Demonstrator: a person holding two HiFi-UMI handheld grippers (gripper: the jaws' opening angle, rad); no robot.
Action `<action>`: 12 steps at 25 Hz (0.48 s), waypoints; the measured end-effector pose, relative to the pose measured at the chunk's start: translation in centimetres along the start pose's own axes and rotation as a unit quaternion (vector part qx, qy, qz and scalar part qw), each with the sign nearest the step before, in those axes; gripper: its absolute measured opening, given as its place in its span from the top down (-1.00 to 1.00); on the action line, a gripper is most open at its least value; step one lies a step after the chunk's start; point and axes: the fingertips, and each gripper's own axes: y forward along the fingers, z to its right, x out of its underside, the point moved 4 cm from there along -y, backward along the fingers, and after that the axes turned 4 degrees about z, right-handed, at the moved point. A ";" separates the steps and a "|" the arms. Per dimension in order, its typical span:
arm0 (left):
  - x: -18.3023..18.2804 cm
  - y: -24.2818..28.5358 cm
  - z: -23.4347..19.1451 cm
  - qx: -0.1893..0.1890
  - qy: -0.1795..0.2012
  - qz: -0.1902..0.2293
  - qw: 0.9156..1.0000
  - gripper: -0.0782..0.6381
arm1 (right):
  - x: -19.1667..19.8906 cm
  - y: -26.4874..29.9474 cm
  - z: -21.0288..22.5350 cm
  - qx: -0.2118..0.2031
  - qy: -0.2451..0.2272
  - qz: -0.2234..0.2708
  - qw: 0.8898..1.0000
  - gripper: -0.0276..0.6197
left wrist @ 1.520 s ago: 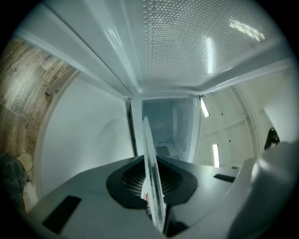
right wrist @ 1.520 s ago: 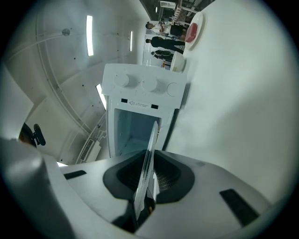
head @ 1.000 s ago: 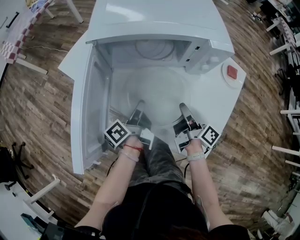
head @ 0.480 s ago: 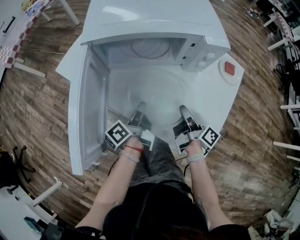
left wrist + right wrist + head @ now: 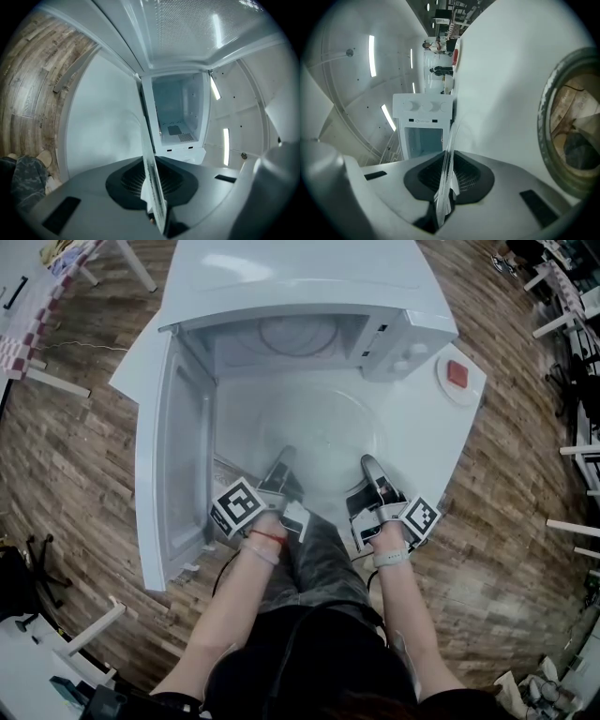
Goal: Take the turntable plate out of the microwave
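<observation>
The clear glass turntable plate (image 5: pixel 323 437) hangs level in front of the open microwave (image 5: pixel 309 296), outside its cavity. My left gripper (image 5: pixel 280 459) is shut on the plate's near left rim. My right gripper (image 5: pixel 369 466) is shut on the near right rim; its jaws have just been closing, with the plate's rim between them. In the left gripper view the plate's edge (image 5: pixel 151 173) runs upright between the dark pads of the left gripper (image 5: pixel 153 185). The right gripper view shows the same rim (image 5: pixel 447 164) clamped in the right gripper (image 5: pixel 445 180).
The microwave door (image 5: pixel 169 465) stands swung open at the left. Inside the cavity lies a roller ring (image 5: pixel 296 335). A white dish with a red thing (image 5: pixel 457 374) sits on the white table (image 5: pixel 422 432) at the right. Wooden floor surrounds the table.
The plate and both grippers have drawn slightly back from the microwave's mouth toward the person. The right gripper has sunk a little in the picture.
</observation>
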 end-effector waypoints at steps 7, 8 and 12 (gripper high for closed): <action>0.3 0.2 -0.1 -0.004 -0.005 -0.004 1.000 0.67 | -0.3 -0.3 0.3 0.008 0.016 0.012 1.000 0.77; 0.4 0.2 -0.2 -0.005 -0.006 -0.005 1.000 0.67 | -0.3 -0.2 0.3 0.008 0.018 0.013 1.000 0.77; 0.6 0.3 -0.4 -0.007 -0.013 -0.010 1.000 0.67 | -0.5 -0.1 0.4 0.013 0.027 0.017 0.999 0.77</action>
